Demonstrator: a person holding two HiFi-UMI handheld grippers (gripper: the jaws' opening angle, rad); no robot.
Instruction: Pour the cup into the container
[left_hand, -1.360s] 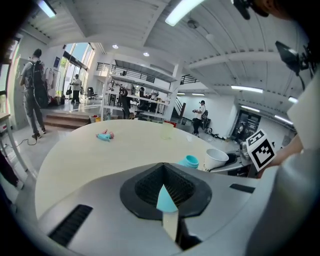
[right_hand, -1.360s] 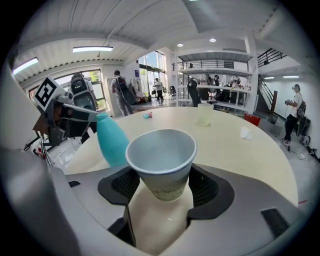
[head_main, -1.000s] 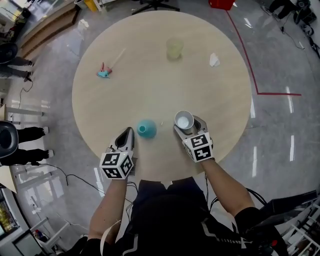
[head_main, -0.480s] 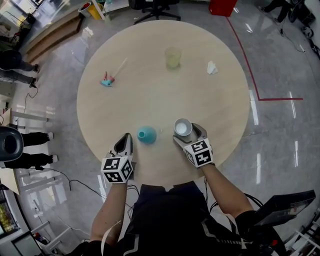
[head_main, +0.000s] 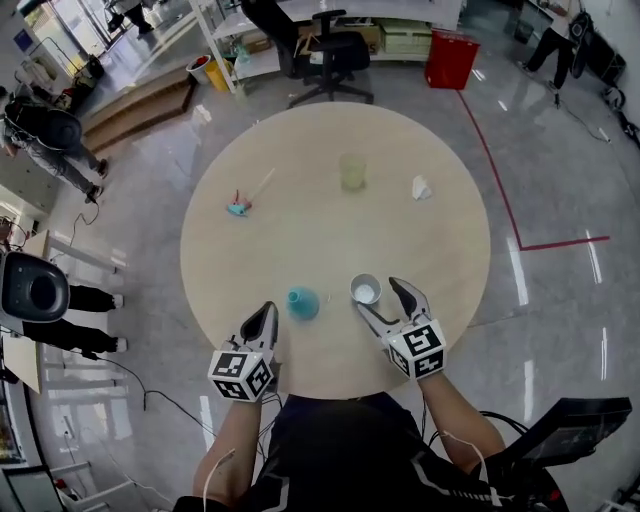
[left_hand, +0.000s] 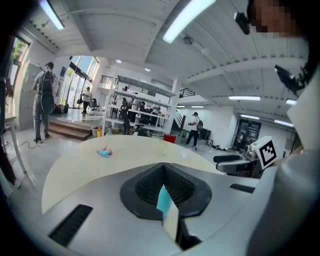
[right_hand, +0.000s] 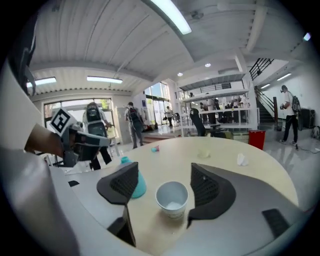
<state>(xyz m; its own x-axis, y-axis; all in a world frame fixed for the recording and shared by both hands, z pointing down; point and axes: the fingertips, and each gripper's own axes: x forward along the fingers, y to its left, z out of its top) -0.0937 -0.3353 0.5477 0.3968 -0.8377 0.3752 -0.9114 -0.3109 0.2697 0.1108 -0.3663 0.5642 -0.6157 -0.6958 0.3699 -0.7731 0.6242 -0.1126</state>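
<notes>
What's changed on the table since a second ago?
The right gripper let go of the white cup and drew back; the cup stands free between its jaws, which are closing slightly. The left gripper stayed shut; the teal container didn't move.

Round table (head_main: 300, 240), crumpled white tissue (head_main: 422, 187), teal-pink toy (head_main: 239, 207), red bin (head_main: 449, 58), black office chair (head_main: 335, 50)

The cup (head_main: 365, 290) is a small white paper one, standing upright and open-topped on the pale round counter (head_main: 330, 215) near its front edge, with a little something pale at the bottom. Just to its left, near but not touching, stands the container (head_main: 303, 302), a teal vessel with a wide rounded base that narrows to a small neck, also upright.
</notes>
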